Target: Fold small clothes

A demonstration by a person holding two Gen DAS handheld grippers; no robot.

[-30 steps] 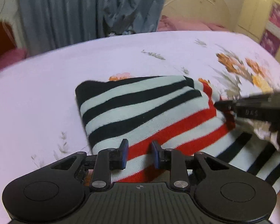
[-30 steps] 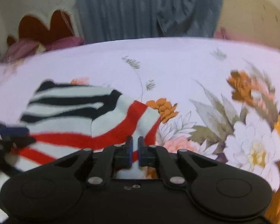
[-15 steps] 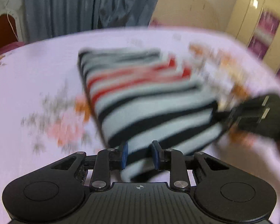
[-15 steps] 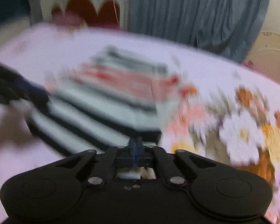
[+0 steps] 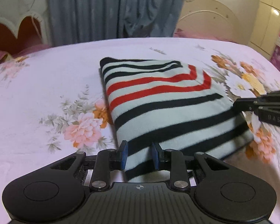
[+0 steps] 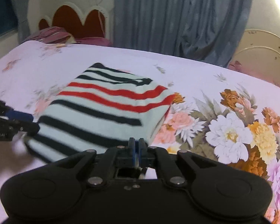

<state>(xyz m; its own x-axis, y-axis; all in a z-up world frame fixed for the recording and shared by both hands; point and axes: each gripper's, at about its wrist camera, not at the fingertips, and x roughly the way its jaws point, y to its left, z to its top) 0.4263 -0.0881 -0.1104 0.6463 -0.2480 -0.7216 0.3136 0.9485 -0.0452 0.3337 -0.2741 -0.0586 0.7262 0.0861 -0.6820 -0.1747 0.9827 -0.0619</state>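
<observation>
**A:** So where's the striped sweater [image 5: 162,100] sitting?

**B:** Folded into a rectangle, lying on the floral bedsheet [image 5: 46,85] about mid-bed, with the blue curtain [image 5: 113,9] hanging at the far side.

**A:** And the tongs?

**B:** The left gripper [image 5: 139,155] is pinching the near left corner, its blue pads [image 5: 124,154] pressing the bunched cloth at a narrow gap. The right gripper [image 6: 136,149] is clamping the near right corner, jaws squeezed almost together on a thin bit of fabric. Both near corners are riding slightly off the sheet.
</observation>
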